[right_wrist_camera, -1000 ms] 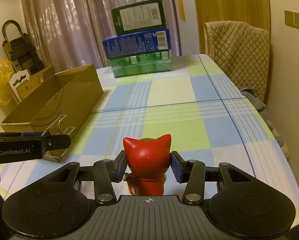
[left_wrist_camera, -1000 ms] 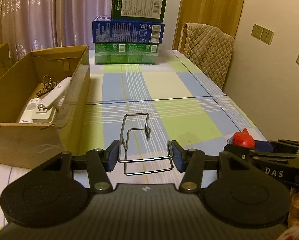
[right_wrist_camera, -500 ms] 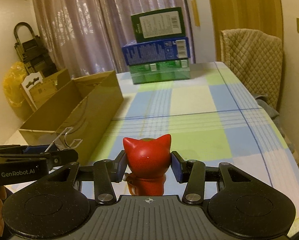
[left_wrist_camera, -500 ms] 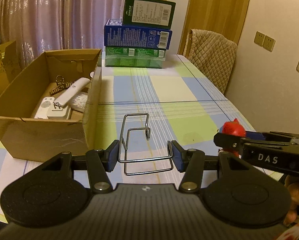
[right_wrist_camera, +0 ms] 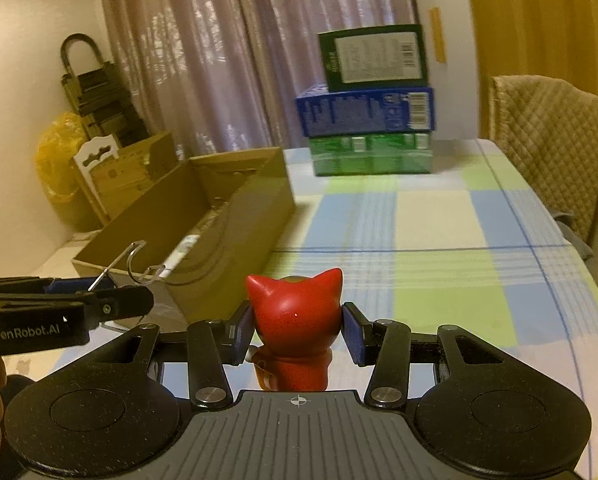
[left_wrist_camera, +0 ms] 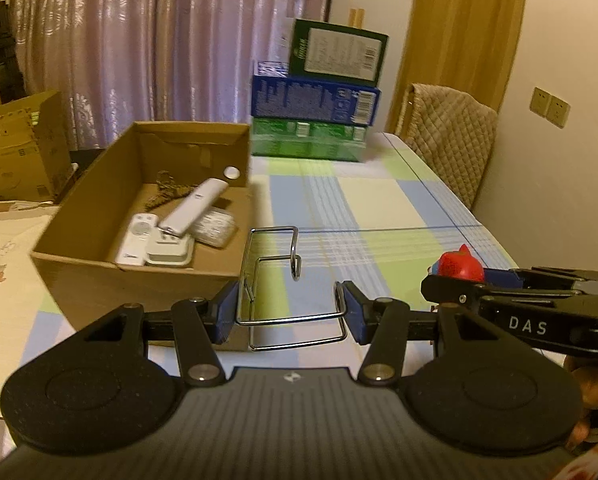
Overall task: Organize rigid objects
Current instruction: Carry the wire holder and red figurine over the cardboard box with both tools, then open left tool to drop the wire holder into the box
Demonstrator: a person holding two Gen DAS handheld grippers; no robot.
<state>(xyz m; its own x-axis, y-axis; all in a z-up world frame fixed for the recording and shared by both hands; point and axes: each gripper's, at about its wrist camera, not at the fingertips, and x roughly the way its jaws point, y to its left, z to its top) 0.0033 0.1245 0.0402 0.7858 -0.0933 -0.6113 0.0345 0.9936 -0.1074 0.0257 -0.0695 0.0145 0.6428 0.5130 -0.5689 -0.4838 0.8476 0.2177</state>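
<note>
Hiding its face, red cat figurine (right_wrist_camera: 295, 328) fills right hand-held gripper (right_wrist_camera: 297, 332).

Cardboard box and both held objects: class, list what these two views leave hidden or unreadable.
- Cardboard box contents: right wrist view, hidden behind its near wall.
- Red figurine face: right wrist view shows its back only; left wrist view, the right tool covers all but its top.
- Stacked cartons print: both views, too small and blurred.

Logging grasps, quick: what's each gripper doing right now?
Left gripper: closed on the wire rack.
Right gripper: closed on the red cat figurine.
</note>
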